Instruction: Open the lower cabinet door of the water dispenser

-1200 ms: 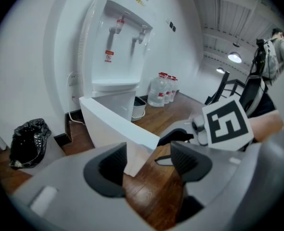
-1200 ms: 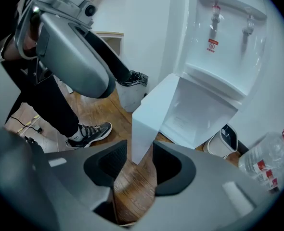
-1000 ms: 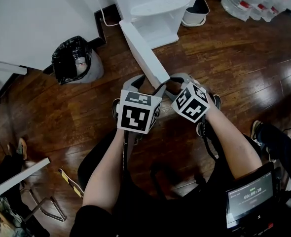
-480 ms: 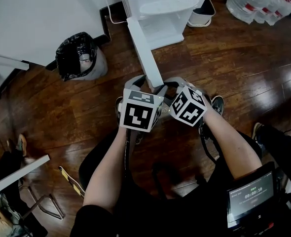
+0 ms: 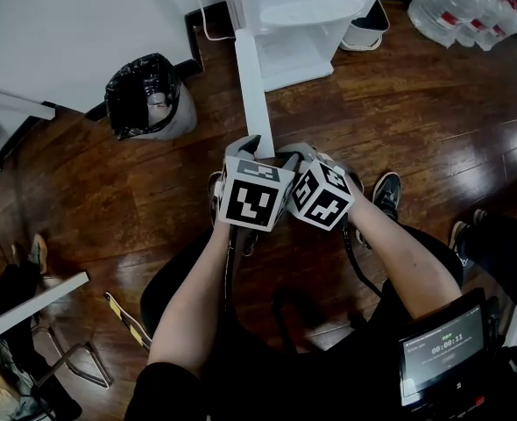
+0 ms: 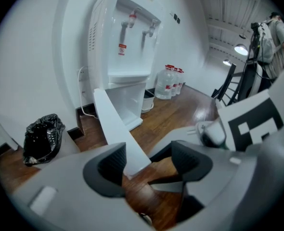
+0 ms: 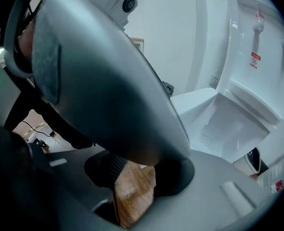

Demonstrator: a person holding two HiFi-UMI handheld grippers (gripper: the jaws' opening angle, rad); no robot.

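The lower cabinet door (image 5: 251,95), judged light and rigid, is best gripped at its free edge, framed by the spread left claw (image 6: 149,162); right claw (image 7: 137,174) half-spread, seemingly empty.

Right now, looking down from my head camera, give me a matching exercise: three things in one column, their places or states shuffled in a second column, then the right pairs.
Things:
1. white lower cabinet door
2. black plastic bin bag
3. clear plastic water bottles with red labels

Places or states:
A. top right corner of the head view, on the dark wooden floor
B. swung open towards the person
C. left of the white water dispenser

Pairs: 1-B; 2-C; 3-A.
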